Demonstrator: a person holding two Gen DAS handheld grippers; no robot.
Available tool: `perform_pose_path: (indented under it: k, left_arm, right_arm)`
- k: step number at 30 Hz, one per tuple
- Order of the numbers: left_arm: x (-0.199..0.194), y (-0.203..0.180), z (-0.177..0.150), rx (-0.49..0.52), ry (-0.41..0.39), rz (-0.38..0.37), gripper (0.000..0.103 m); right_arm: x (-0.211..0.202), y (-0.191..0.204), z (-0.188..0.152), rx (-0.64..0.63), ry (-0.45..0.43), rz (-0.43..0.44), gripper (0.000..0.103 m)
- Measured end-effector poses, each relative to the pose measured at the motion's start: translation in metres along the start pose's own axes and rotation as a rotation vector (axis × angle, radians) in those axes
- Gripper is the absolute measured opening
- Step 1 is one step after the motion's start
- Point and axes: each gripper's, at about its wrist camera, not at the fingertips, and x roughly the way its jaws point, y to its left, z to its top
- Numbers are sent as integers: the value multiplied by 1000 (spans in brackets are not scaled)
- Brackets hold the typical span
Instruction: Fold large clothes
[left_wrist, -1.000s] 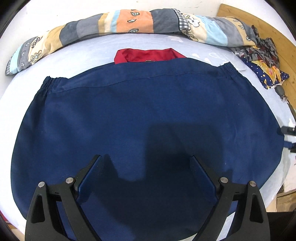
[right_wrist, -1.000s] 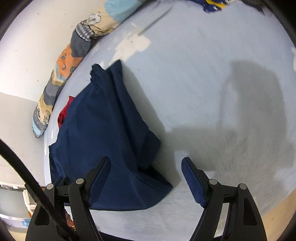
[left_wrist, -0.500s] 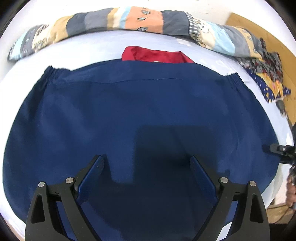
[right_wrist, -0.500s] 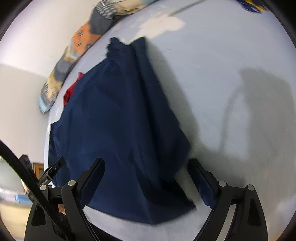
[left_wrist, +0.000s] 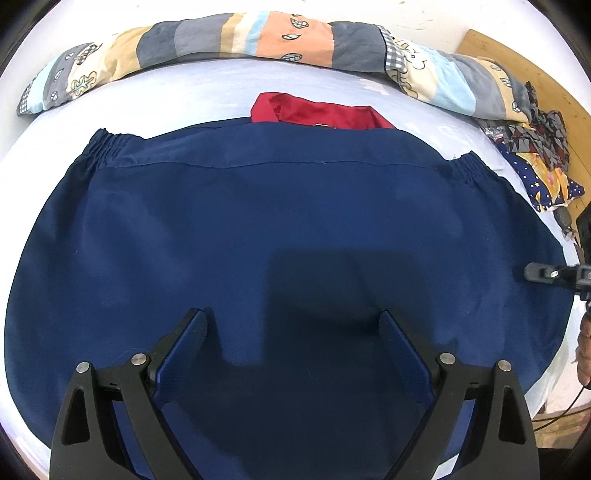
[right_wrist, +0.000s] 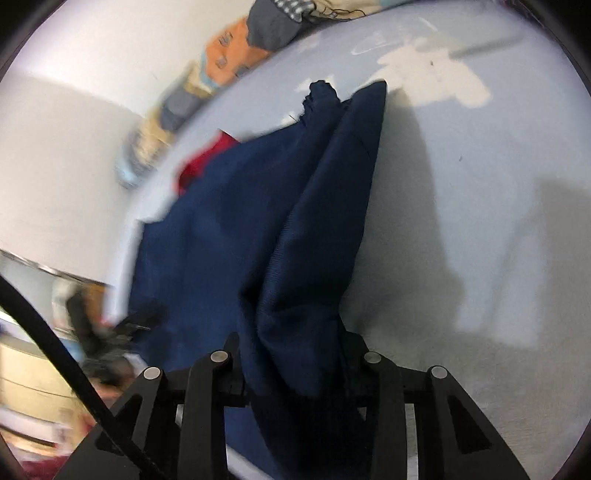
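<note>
At the right edge of the bed (left_wrist: 207, 92), my right fingers (right_wrist: 295, 354) have just come together on the navy garment (left_wrist: 280, 229). A second ago they stood wide apart with the corner of the cloth lying between them; half a second ago they were pushed further in over that corner, not yet closed; now the fabric is bunched between them and rises in a steep fold from the sheet. The right view is blurred, so I judge this hand is already on the move.

My left fingers (left_wrist: 295, 354) hang apart over the near middle of the garment, holding nothing, much as they were a second ago, only a little closer to the cloth. From there the garment lies spread flat across the bed, elastic cuffs at the far left and far right, with a red garment (left_wrist: 325, 114) showing beyond its far edge and a patchwork bolster (left_wrist: 258, 37) along the wall. A heap of patterned cloth (left_wrist: 535, 155) sits at the far right.

That pinch means, as I read it, the first fold can begin: the right side carried over toward the left. With only one corner held, the edge may sag or drag crooked.
</note>
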Motion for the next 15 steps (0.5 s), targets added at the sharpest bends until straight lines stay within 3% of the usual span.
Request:
perform_pose_path:
  k: [3,7,10,13,15]
  left_arm:
    - [0,4,1,-7,2,9,94]
    - [0,10,3,-18,3,9,94]
    - [2,11,5,-14,-2,32,94]
    - [2,14,7,-23,-20,71,94]
    - [3,19,8,-34,-39,116,94]
  right_arm:
    - [20,-6,2,34,45,-57,37]
    - [20,-13,3,58,43,-8,40]
    - [19,-15,-1,80,3,9,25]
    - [9,1,-1,88,-35,-14,22]
    - [-5,9,-1,146,-72,40,19]
